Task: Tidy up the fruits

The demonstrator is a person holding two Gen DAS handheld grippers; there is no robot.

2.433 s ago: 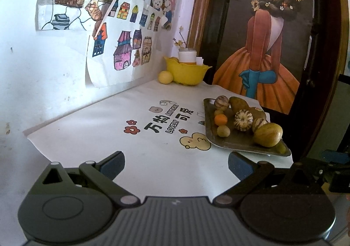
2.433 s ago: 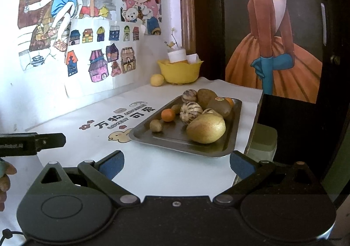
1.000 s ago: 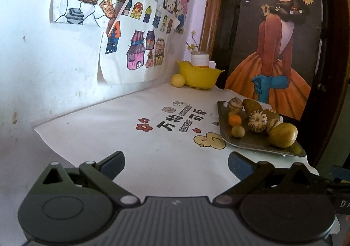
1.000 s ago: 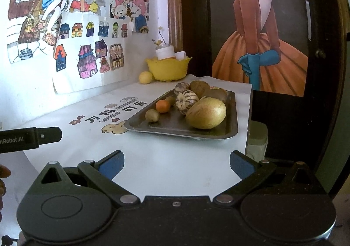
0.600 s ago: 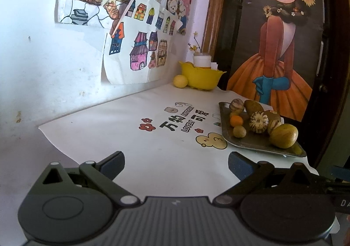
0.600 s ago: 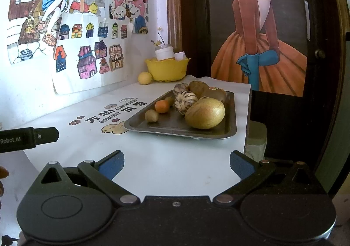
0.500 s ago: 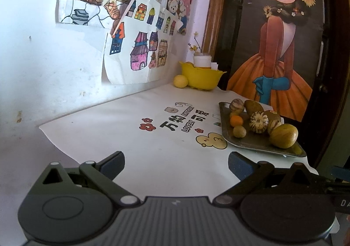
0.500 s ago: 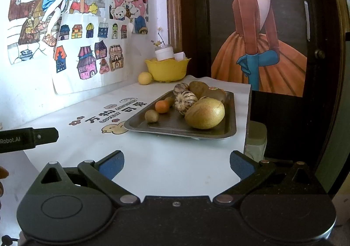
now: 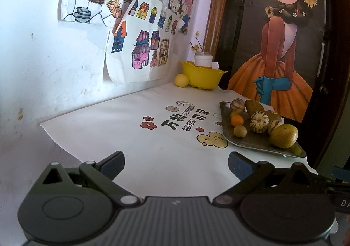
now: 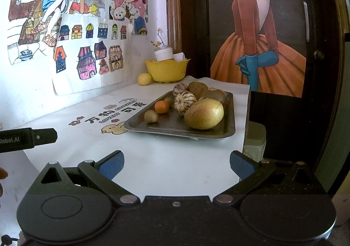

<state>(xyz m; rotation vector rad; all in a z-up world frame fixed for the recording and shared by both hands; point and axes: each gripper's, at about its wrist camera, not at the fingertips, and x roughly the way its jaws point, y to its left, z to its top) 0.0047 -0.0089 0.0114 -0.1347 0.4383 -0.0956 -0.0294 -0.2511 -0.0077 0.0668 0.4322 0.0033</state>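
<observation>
A metal tray (image 9: 258, 145) (image 10: 230, 112) at the table's right edge holds several fruits: a big yellow-green one (image 9: 283, 136) (image 10: 203, 113), a striped one (image 9: 259, 121) (image 10: 185, 103), a small orange (image 9: 237, 120) (image 10: 161, 107) and a small brown one (image 9: 240, 131) (image 10: 151, 116). A yellow bowl (image 9: 203, 75) (image 10: 166, 70) stands at the back with a yellow ball-shaped fruit (image 9: 181, 80) (image 10: 144, 78) beside it. My left gripper (image 9: 176, 164) is open over the white mat, left of the tray. My right gripper (image 10: 176, 164) is open and empty, short of the tray's near rim.
A white mat (image 9: 131, 128) with printed characters covers the table. Drawings hang on the wall at left, and a dark door with a poster (image 10: 260, 27) stands behind the tray. The left tool's black body (image 10: 26, 139) juts in at the left. A pale container (image 10: 254, 139) sits below the table's right edge.
Both grippers have pulled back a little from the table and stayed open. The tray and fruits have not moved.
</observation>
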